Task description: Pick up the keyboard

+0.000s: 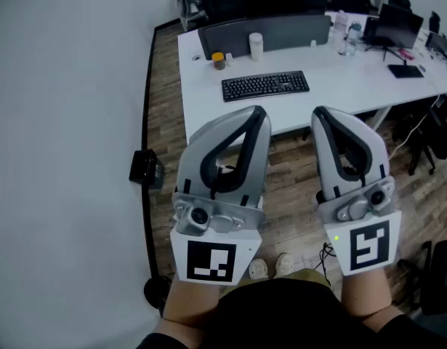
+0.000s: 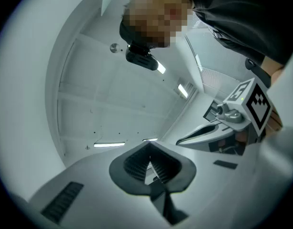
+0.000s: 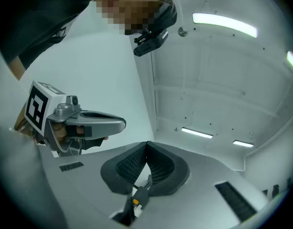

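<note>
- Office room with a wood floor (image 1: 285, 155); a long white desk (image 1: 332, 78) stands ahead of the person, with dark chairs behind it.
- On the desk lies the black keyboard (image 1: 265, 86), flat, close to the desk's front edge and towards its left end. Nothing touches it.
- The keyboard's long axis runs side to side, nearly in line with the desk's front edge, so its long near side faces the person.
- Also on the desk, behind the keyboard: a white cup (image 1: 256, 46) and a small amber jar (image 1: 219, 60). Far along the desk to the right stands a dark monitor (image 1: 397, 24).
- The left gripper (image 1: 258, 112) is held in front of the desk, over the floor, short of the desk's front edge. Its jaws are pressed together with nothing between them.
- The right gripper (image 1: 321, 113) is held beside it, also short of the desk's front edge, jaws together and empty.
- Both gripper views look up at the ceiling and its strip lights; neither shows the desk or the keyboard.
- Judged from the head view, the left gripper's tip sits roughly in line with the keyboard's middle, while the right gripper's tip lines up just past its right end. The left seems slightly nearer.
- Both would likely need to tip down, open, and reach forward over the desk's front edge.
</note>
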`<move>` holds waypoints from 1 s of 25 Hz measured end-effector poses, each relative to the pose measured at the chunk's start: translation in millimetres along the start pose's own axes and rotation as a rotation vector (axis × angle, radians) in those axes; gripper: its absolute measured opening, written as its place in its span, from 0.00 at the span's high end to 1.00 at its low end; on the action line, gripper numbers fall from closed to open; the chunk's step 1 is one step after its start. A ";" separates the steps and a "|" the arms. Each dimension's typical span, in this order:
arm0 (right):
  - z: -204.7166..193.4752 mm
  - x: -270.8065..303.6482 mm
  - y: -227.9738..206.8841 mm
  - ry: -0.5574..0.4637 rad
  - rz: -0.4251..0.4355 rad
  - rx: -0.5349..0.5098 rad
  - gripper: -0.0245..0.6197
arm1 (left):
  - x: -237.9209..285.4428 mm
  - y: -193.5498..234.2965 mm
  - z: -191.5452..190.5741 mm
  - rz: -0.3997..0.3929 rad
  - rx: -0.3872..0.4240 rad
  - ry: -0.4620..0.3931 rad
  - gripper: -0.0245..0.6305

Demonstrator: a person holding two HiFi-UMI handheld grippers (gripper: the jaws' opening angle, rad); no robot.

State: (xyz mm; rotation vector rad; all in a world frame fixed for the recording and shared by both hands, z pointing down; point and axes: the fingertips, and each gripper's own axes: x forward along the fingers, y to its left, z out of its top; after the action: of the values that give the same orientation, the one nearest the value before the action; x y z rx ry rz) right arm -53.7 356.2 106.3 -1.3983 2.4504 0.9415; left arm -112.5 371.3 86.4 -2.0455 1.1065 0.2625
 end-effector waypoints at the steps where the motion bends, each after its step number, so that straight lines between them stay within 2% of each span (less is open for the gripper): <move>1: 0.4 -2.1 -0.8 -0.002 0.002 -0.004 0.91 | 0.2 -1.8 0.6 0.002 0.000 0.003 0.95; 14: -2.0 -12.5 -10.2 -0.043 0.021 0.011 0.91 | 6.9 -14.8 -8.5 0.019 0.011 0.051 0.95; 25: -16.5 -35.7 -43.4 -0.079 0.004 0.019 0.91 | 21.0 -43.7 -12.9 0.038 0.012 0.074 0.95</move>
State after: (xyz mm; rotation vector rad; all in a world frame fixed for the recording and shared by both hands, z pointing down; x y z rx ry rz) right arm 4.1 356.3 115.7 -1.3236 2.3993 0.9530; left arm -67.9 362.9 108.0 -2.0395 1.1898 0.1995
